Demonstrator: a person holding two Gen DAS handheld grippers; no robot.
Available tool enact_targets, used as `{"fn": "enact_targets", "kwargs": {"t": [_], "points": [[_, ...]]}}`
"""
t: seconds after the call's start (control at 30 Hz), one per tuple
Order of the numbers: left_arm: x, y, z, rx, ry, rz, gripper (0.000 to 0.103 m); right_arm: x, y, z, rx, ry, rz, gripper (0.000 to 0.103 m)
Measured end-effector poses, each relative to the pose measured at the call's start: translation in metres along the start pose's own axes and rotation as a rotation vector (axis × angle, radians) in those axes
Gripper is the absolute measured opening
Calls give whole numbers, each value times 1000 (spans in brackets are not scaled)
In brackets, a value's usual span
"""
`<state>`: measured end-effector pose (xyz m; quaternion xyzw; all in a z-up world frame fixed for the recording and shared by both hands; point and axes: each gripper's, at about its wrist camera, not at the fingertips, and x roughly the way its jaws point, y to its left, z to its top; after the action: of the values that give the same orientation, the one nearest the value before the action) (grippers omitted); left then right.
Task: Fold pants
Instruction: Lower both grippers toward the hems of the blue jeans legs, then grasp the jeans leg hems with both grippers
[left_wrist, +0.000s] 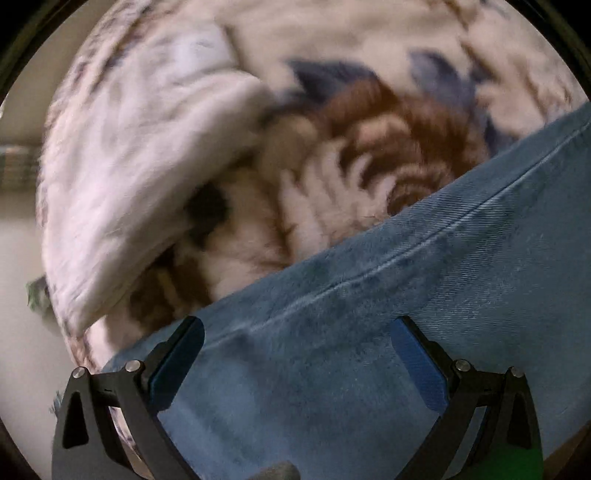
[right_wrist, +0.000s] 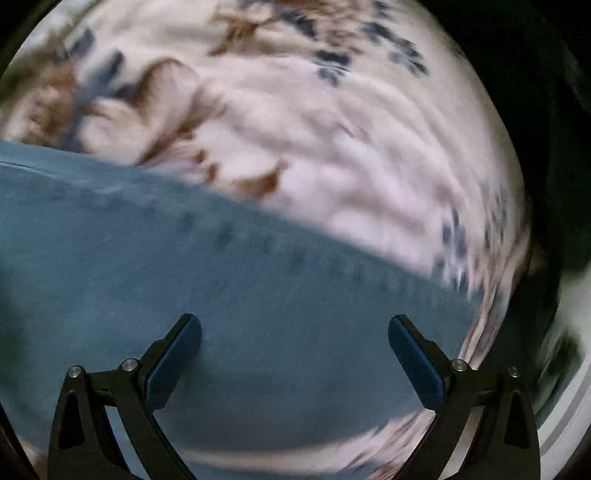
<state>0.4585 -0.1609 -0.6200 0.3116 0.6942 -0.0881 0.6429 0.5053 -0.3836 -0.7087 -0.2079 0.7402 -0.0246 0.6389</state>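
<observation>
The biggest thing I see in both views is a plush blanket in cream with brown and navy floral print, filling the upper half of each frame; in the left wrist view a thick fold of it bulges at the upper left, and a large brown rose pattern sits at centre right. In the right wrist view the same blanket spreads across the top and right, badly blurred. Lying on it are the pants, blue denim, taking up the lower right and bottom centre of my left view, with a pale stitched seam running diagonally from the lower left up to the right edge. In my right view the pants cover the left and lower centre of the frame, their upper edge slanting down from the left toward the lower right, a strip of blanket showing again below them at the bottom. My left gripper is at the bottom of its frame with its jaws spread wide over the denim, gripping nothing. My right gripper is likewise released, blue-lined fingers set well apart above the fabric; I cannot tell whether either touches the cloth.
</observation>
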Motion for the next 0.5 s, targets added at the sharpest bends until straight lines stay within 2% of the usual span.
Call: {"fn": "enact_targets", "kwargs": {"t": [0.1, 0.17, 0.23, 0.27, 0.3, 0.37, 0.4, 0.43, 0.5], "points": [[9, 3, 8, 20, 28, -38, 103, 28, 3, 27, -142, 49, 49, 103], [11, 7, 15, 40, 33, -66, 103, 32, 1, 36, -193, 63, 72, 103], [8, 10, 21, 59, 21, -123, 85, 34, 0, 44, -234, 65, 92, 100], [3, 10, 22, 65, 8, -174, 63, 34, 1, 47, -252, 66, 102, 90], [-3, 9, 22, 67, -2, -180, 45, 33, 2, 50, -264, 65, 128, 84], [-15, 5, 21, 91, -45, -142, 26, 26, 0, 53, -238, 54, 168, 51], [-18, 7, 20, 77, -55, -130, 17, 21, -3, 54, -214, 32, 172, 41], [-21, 10, 20, 54, -63, -132, 14, 16, -7, 54, -184, 10, 160, 21], [-28, 19, 18, 3, -84, -154, 6, 10, -18, 51, -125, -22, 157, 13]]}}
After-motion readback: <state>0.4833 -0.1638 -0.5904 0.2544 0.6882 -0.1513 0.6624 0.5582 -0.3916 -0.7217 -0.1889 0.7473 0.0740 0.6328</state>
